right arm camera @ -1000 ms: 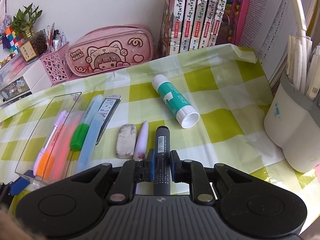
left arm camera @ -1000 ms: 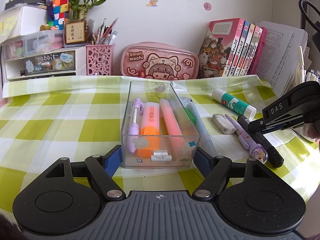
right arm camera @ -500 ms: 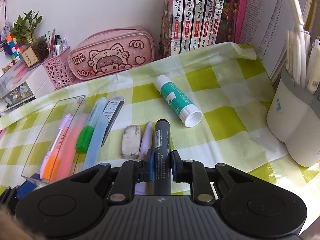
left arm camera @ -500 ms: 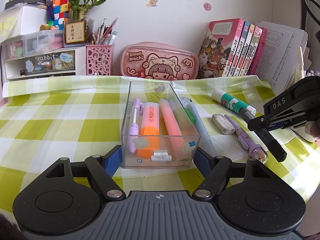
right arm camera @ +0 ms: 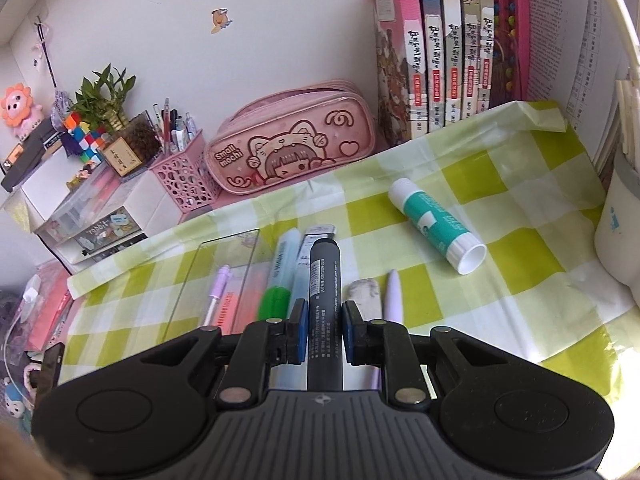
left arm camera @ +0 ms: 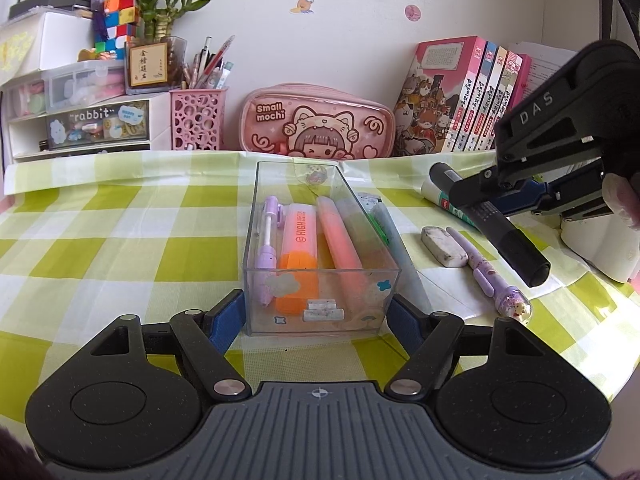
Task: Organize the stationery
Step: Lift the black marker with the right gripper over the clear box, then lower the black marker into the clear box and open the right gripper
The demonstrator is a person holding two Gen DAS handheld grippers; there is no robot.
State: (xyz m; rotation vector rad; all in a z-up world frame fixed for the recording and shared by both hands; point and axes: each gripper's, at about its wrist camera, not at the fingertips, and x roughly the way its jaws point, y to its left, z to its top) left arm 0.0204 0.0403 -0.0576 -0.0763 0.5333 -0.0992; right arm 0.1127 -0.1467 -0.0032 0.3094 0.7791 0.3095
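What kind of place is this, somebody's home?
Probably a home study desk, perhaps a child's: a pink cat pencil case, a row of books against the wall, and a pink pen holder beside small storage drawers.

A desk draped in a green-and-white checked cloth stands against a white wall dotted with cartoon stickers, with white drawer units stacked at its left.

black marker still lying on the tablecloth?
No. The right gripper is shut on the black marker, holding it in the air above the tablecloth.
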